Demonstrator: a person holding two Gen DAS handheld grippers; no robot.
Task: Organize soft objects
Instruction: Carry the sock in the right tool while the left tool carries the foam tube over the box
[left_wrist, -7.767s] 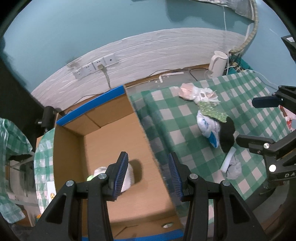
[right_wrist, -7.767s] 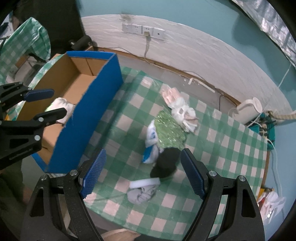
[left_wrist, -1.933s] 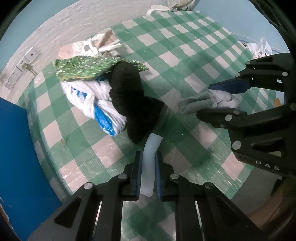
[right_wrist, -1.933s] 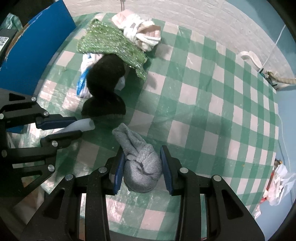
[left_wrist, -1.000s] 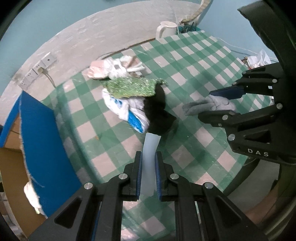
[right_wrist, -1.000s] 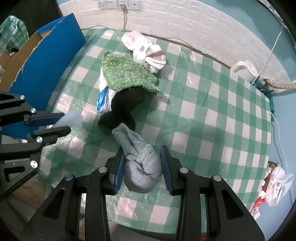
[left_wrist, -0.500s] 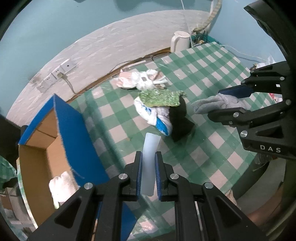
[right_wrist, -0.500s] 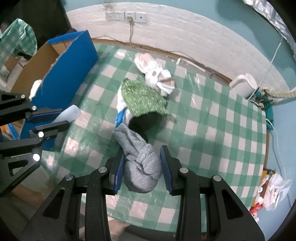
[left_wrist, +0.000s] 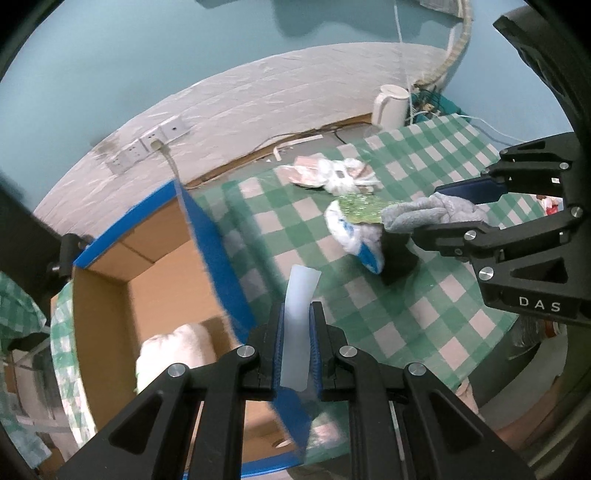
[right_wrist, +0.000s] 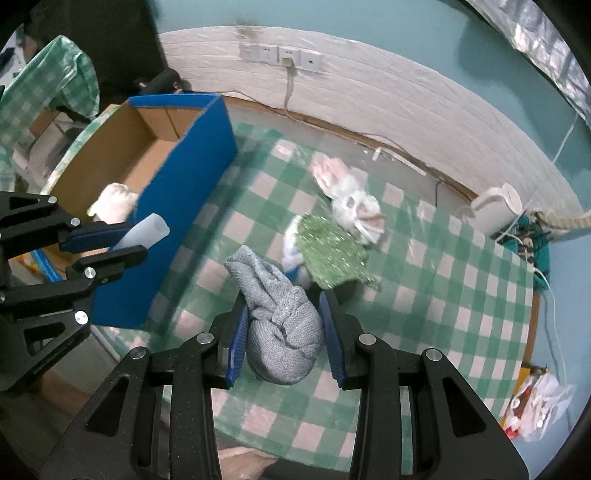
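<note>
A: Box (left_wrist: 147, 295) sits at 9 o'clock on the bench (left_wrist: 424, 314), one white plush (left_wrist: 173, 354) already inside. Left gripper (left_wrist: 297, 350) is clamped tight on a pale tube (left_wrist: 301, 306), nr the box's blue wall.

B: Tube looks light, thin, squashy; held at its lower end, so prob. fine.

A: At 3 o'clock, right gripper (right_wrist: 282, 339) is pressed on the grey knit bundle (right_wrist: 280, 325), jaws partway apart.

B: Soft, light, w/ a loose tail; grip at the knot looks safest. Rest of the pile (right_wrist: 332, 251) lies at 12 on the bench.
</note>
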